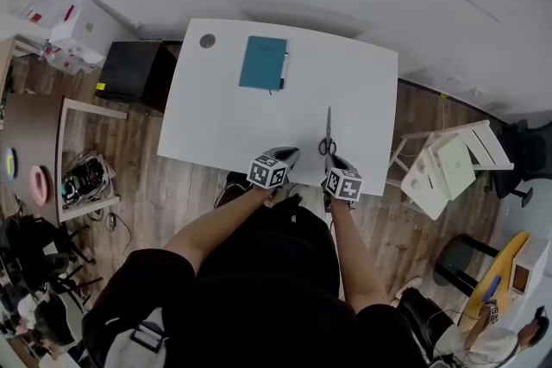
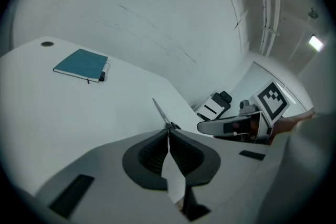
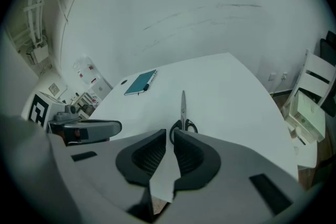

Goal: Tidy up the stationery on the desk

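A big white counter [image 1: 216, 116] stands on a brown wood floor [image 1: 129, 177], close to a pale wall. A person in a black top stands at its near edge and holds a tool in each hand. A black box [image 1: 129, 69] sits on the floor by the left side of the counter, and a white chair [image 1: 448, 164] stands by the right side. Far back on the counter lies a blue-green notebook [image 1: 263, 63], flat and shut. The left gripper [image 2: 168, 132] hangs over the near edge of the counter. Its fingers [image 2: 152, 155] are pressed together at the tips and nothing is between them. The right gripper [image 3: 170, 135] is just beside it. Its fingers [image 3: 191, 155] are nearly together, with only a thin slit left, and nothing is in that slit. A pair of scissors [image 3: 183, 113] lies flat on the counter right in front of the right gripper. The blades are shut and point away to the far edge. The black handles are nearest the person, just past the tips of the right fingers, but the fingers do not hold them. The scissors are well apart from the notebook. A dark pen [image 1: 284, 69] lies along the right side of the notebook, just beside it. A small round grey cap [image 1: 207, 40] sits in the far left corner of the counter.
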Available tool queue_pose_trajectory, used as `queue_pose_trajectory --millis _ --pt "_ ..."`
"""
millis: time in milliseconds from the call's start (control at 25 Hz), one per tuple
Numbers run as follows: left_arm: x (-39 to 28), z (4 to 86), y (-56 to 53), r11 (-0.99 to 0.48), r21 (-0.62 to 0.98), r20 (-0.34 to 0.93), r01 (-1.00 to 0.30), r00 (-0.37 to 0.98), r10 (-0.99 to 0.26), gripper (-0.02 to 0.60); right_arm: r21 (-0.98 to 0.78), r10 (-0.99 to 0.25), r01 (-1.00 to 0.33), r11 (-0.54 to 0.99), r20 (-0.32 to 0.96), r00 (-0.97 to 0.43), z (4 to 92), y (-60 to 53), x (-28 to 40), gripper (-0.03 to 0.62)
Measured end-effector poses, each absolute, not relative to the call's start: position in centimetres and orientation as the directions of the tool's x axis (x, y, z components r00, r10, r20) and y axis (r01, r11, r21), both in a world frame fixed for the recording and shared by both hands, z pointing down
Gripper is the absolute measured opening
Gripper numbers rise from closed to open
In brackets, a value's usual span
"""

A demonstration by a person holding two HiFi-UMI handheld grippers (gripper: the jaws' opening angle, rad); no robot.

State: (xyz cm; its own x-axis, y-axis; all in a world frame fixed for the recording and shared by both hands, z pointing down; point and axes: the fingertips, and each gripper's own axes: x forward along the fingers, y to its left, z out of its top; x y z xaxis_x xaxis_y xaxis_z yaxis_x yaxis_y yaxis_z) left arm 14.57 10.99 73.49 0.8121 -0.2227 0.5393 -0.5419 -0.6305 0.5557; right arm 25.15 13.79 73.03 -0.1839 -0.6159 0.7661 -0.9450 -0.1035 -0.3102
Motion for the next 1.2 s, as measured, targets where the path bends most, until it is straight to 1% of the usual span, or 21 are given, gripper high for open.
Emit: queue_pose_trajectory --millis 200,400,520,680,800,960,1080,1200 --pt "16.4 73.3 12.1 -0.619 0.543 0.547 -0.568 0.798 -0.253 0.02 -0.289 -0.575 -0.955 -0.062 0.793 -0.203 74.7 13.6 26.3 0.052" --pt "17.8 72.7 11.9 -0.661 0.502 0.556 -0.557 0.794 -0.247 0.02 -0.305 -0.546 -0.951 -0.041 0.804 -0.234 76.2 12.9 25.9 0.083" --pt "18.3 72.7 11.4 -0.667 0.505 0.558 -0.548 0.797 -0.232 0.02 -0.282 -0.524 -0.959 -0.032 0.821 -0.225 77.3 12.1 25.8 0.087" --pt "18.5 73.1 11.2 -0.645 0.541 0.561 -0.539 0.803 -0.201 0.02 -0.304 -0.506 -0.948 -0.093 0.835 -0.218 78.7 11.1 26.3 0.089" --pt "17.7 73.6 10.5 -0.609 0.565 0.563 -0.557 0.799 -0.208 0.02 -0.325 -0.493 -0.938 -0.122 0.84 -0.227 79.4 10.4 25.9 0.091" --pt "16.7 73.6 9.5 -0.562 0.605 0.55 -0.563 0.807 -0.216 0.02 -0.269 -0.465 -0.954 -0.13 0.866 -0.181 79.8 9.6 26.2 0.091" --pt "15.8 73.5 9.3 -0.562 0.616 0.544 -0.552 0.814 -0.203 0.02 -0.245 -0.446 -0.958 -0.15 0.882 -0.156 79.9 9.5 26.1 0.091" --pt "15.3 73.5 8.9 -0.568 0.627 0.534 -0.533 0.825 -0.185 0.02 -0.232 -0.452 -0.957 -0.177 0.882 -0.13 79.8 9.3 26.3 0.087"
